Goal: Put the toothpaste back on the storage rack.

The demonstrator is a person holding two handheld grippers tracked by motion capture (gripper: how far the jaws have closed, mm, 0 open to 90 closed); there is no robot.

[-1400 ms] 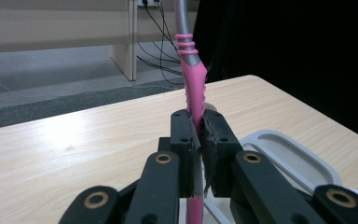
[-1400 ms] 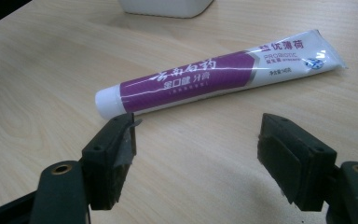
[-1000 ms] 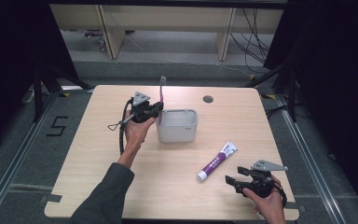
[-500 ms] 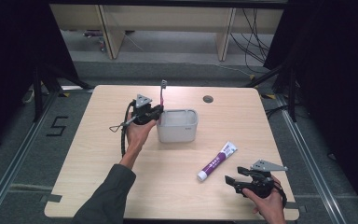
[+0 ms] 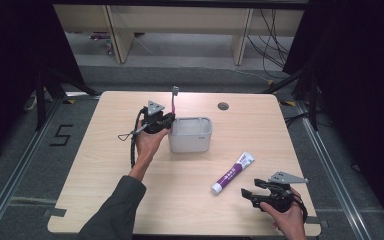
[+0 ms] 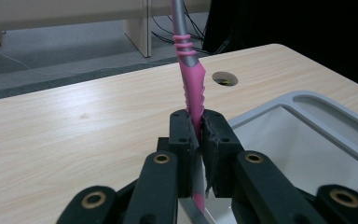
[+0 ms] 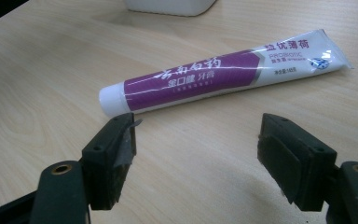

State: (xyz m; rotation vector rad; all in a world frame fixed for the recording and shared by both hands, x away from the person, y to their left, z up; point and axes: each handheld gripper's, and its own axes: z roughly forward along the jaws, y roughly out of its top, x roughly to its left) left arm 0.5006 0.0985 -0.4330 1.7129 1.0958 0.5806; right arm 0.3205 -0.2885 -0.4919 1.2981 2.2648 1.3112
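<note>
At the left rim of the grey bin (image 5: 190, 135) we note the left gripper (image 5: 166, 120) pinching the pink toothbrush (image 6: 189, 79) near its lower end, long axis upright, head up, above the bin's edge. We judge the bin lies just right of it. The right gripper (image 7: 196, 154) rests spread, toothpaste tube (image 7: 223, 77) just ahead.

Toothbrush (image 5: 174, 100) stands left of the bin (image 5: 191, 141); toothpaste (image 5: 232, 173) lies right-front.

Even overhead light on table (image 5: 130, 200) (surroundings black); faint shadows beside the grey bin (image 5: 190, 142); close jaws soft-focused.
</note>
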